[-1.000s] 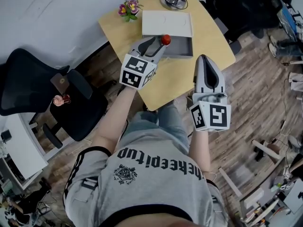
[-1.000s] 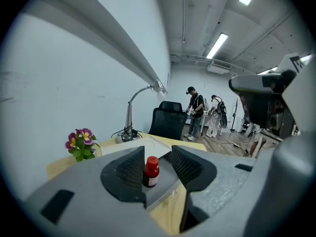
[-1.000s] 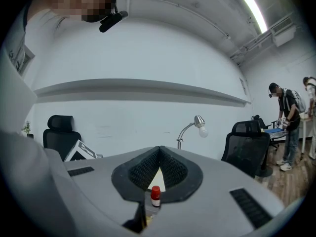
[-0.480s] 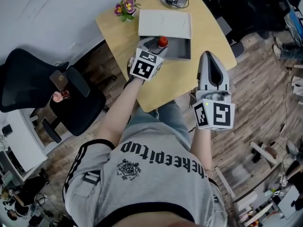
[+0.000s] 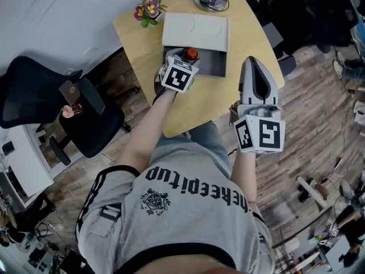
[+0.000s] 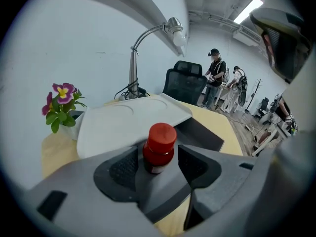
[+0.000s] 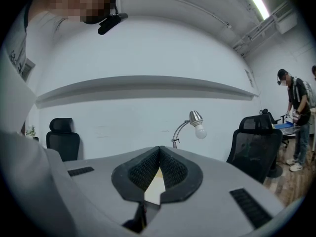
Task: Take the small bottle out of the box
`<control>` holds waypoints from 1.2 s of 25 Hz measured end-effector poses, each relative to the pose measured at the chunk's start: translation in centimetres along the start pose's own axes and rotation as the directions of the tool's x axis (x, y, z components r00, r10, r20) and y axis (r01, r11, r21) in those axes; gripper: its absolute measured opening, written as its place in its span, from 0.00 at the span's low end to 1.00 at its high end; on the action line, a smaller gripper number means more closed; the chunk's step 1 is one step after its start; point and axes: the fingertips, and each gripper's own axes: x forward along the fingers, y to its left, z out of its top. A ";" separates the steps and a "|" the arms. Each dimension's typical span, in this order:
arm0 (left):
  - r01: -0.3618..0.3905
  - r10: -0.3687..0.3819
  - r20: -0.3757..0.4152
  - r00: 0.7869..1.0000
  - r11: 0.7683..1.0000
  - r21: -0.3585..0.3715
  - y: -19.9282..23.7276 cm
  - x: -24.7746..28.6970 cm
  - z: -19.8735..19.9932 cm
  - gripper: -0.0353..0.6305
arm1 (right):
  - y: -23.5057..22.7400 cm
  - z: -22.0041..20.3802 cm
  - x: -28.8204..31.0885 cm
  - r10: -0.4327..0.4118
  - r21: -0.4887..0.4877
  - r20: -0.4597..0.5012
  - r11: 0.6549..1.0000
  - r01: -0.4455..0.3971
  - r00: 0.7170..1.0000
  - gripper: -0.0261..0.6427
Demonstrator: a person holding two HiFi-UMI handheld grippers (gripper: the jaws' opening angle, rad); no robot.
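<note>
Grey plastic left gripper [image 6: 159,168] with black ribbed pads: reaches forward over the near left part of the box and straddles the small bottle [image 6: 160,146], jaws opening and spread wide. Shows a clear gap on each side, with the pads level with the bottle's body below the cap and touching nothing. Holds nothing at present, so no lift under way.

Small bottle of dark red plastic or glass, with a round red cap and a pale label band: stands upright. Appears from the head view within the outline of the open box, toward its left end. Hides its base behind the gripper, so no certainty about resting on the box floor.

Shallow dark grey rectangular box [image 5: 215,66] with a flat white lid [image 5: 195,30]: lies on the light wooden table [image 5: 199,104]. Lid pushed toward the far side, probably to leave the near half open for reaching in.

Matching grey right gripper [image 7: 158,168]: jaws pressed together on nothing. Hangs over the table's right edge, well apart from the box, likely kept there out of the way.

Purple potted flowers [image 5: 147,9] and silver gooseneck desk lamp [image 6: 148,43] at the far edge, away from the grippers.
</note>
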 end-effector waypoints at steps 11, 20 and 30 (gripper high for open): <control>-0.070 0.070 -0.092 0.993 0.998 -0.003 0.3 2.3 -0.8 0.40 | -2.3 -0.3 2.6 0.078 0.019 -0.014 0.997 -0.078 0.997 0.02; -0.086 0.090 -0.078 0.993 0.995 0.052 0.0 2.4 -0.4 0.39 | -2.8 -0.5 3.7 0.134 0.024 -0.015 0.991 -0.133 0.991 0.02; -0.071 0.071 0.019 0.997 0.997 0.013 -0.5 -0.8 2.3 0.39 | -1.7 -0.5 4.4 0.189 0.026 -0.017 0.982 -0.188 0.982 0.02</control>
